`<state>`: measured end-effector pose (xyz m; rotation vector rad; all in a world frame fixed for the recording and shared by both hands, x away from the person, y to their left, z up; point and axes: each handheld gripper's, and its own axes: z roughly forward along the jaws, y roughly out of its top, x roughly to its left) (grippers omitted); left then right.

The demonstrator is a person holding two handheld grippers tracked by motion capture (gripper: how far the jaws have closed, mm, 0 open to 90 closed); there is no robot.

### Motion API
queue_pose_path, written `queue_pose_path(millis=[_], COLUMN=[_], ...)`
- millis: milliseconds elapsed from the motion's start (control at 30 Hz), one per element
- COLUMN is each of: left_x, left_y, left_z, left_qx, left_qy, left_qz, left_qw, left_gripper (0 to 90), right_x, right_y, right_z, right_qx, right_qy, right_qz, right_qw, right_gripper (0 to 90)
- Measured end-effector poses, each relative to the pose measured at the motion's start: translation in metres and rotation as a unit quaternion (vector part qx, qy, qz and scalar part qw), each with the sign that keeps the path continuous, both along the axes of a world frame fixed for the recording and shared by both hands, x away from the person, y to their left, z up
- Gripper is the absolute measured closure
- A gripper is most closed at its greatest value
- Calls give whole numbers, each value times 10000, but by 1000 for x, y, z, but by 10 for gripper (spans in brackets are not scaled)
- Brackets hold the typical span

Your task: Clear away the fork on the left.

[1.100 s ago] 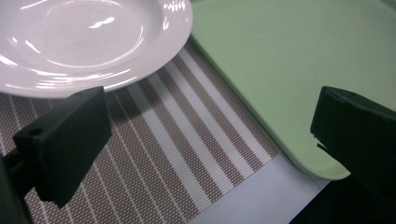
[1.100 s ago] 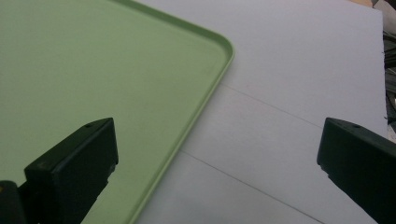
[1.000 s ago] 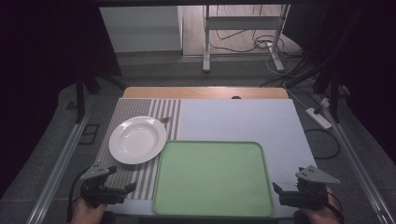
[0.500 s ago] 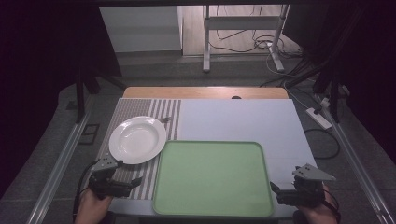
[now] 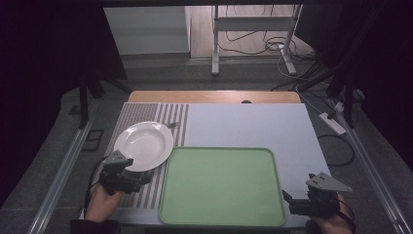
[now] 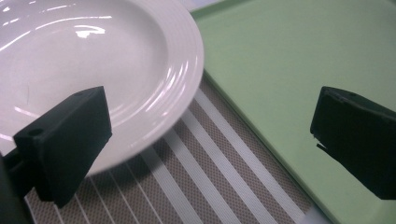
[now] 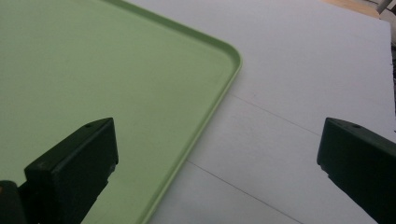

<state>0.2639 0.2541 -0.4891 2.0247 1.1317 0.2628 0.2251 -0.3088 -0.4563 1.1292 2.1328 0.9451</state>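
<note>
A white plate (image 5: pixel 143 145) lies on the striped placemat (image 5: pixel 146 190) at the table's left. A green tray (image 5: pixel 221 185) fills the near middle. My left gripper (image 5: pixel 141 176) is open at the plate's near rim, with one jaw over the plate (image 6: pixel 93 60) and the other over the tray (image 6: pixel 289 70). My right gripper (image 5: pixel 287 200) is open at the tray's near right corner, jaws spread wide over the tray's edge (image 7: pixel 219 100) and the white table top (image 7: pixel 303 93). Neither holds anything.
The white table top (image 5: pixel 253 126) extends behind the tray, with a wooden strip (image 5: pixel 214 96) at the far edge. Beyond stand a metal stand (image 5: pixel 253 36) and floor cables (image 5: pixel 336 122). Rails run along both sides.
My left gripper has moved forward and right, up to the plate's near rim. The right gripper has shifted slightly left toward the tray's corner.
</note>
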Motion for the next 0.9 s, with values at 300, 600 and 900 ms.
queue_pose_path(millis=[300,600,900], left_x=[35,58,77], left_y=[-8,-10,-20], left_z=[-3,-7,-12], left_qx=[100,195,429], left_qy=[186,281,350], left_qz=[-92,-37,-102], left_qw=[9997,9994,9984], left_gripper=[0,0,0], right_x=[0,0,0], right_y=[-1,0,0], right_z=[0,0,0], right_qx=[-14,-42,-69], right_qy=[7,9,28], right_qz=[-3,25,55], right_qw=[10000,10000,10000], right_gripper=[0,0,0])
